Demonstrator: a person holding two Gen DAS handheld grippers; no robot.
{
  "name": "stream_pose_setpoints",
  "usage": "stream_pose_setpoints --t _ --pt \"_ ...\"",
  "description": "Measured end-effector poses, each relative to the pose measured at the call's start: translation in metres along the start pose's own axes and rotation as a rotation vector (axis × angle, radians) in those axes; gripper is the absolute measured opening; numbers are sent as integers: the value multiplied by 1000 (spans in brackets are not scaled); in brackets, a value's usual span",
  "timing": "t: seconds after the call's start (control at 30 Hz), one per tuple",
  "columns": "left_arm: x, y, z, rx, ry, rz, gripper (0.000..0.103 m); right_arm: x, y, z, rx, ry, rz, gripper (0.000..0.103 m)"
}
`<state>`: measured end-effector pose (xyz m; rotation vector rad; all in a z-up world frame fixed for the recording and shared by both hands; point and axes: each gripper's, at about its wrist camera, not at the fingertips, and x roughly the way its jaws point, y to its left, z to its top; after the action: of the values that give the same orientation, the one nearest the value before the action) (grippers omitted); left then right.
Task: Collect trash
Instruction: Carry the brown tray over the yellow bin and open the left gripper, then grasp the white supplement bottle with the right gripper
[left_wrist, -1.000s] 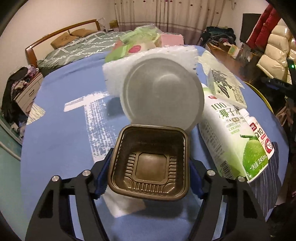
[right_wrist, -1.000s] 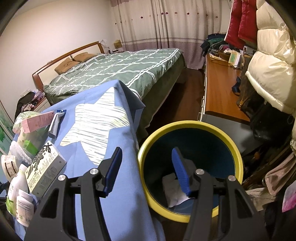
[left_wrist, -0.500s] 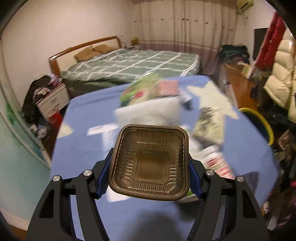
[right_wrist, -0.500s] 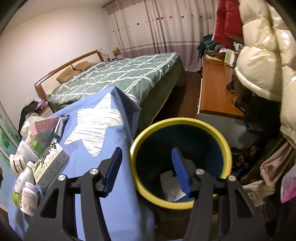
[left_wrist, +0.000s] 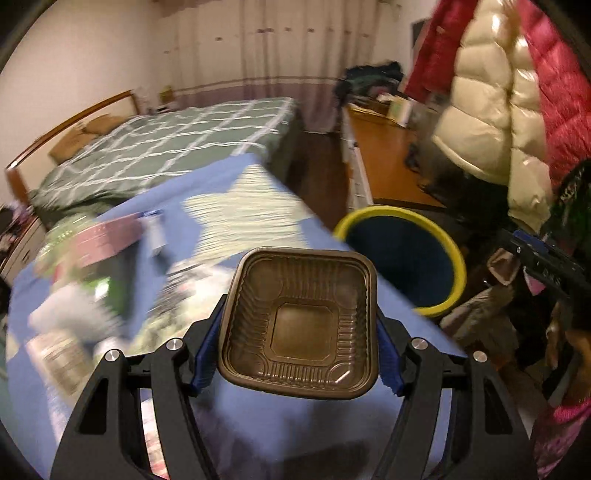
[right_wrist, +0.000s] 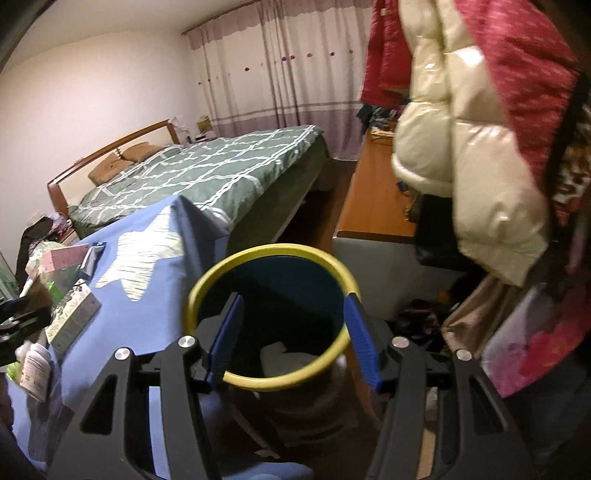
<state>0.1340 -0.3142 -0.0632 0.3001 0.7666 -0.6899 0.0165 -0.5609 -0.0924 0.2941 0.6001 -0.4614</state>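
My left gripper (left_wrist: 297, 354) is shut on a brown square plastic tray (left_wrist: 301, 321) and holds it in the air above the blue tablecloth (left_wrist: 243, 410). The dark blue bin with a yellow rim (left_wrist: 448, 251) stands off the table's right edge, ahead and to the right of the tray. My right gripper (right_wrist: 293, 339) is open and empty, just above the near side of the same bin (right_wrist: 229, 269). White crumpled trash (right_wrist: 282, 356) lies at the bin's bottom.
Cartons, bottles and wrappers (right_wrist: 72, 310) lie on the left part of the table, blurred in the left wrist view (left_wrist: 74, 306). A green bed (right_wrist: 207, 173) is behind. A wooden desk (right_wrist: 373, 195) and hanging puffer jackets (right_wrist: 461, 140) crowd the right side by the bin.
My left gripper has lifted the brown tray off the table and swung right, so the bin has come into its view. My right gripper has drawn closer over the bin, still open.
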Motion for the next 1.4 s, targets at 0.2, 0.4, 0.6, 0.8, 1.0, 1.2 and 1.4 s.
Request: stream_pose_setpoints --t 0.2,0.4,0.6,0.8,1.0,1.2,1.4 --pt "61 -69 37 78 37 -68 69 -6 -32 -1 35 -15 -46 57" --pt "119 -114 59 116 94 -92 69 -2 -52 -4 61 -7 -75 57" --pt "146 -128 64 116 124 -80 86 7 -61 -6 73 19 -82 57" --pt "109 -105 61 59 94 -82 86 10 -60 -10 95 30 -75 57" --pt "25 -47 40 -37 -23 -16 92 17 -32 -17 66 59 -29 57" --pt "-52 42 -6 -186 -87 95 95 16 21 -22 -2 73 36 57" --pt "-114 120 -57 -317 -136 247 96 16 88 -27 -94 87 135 57"
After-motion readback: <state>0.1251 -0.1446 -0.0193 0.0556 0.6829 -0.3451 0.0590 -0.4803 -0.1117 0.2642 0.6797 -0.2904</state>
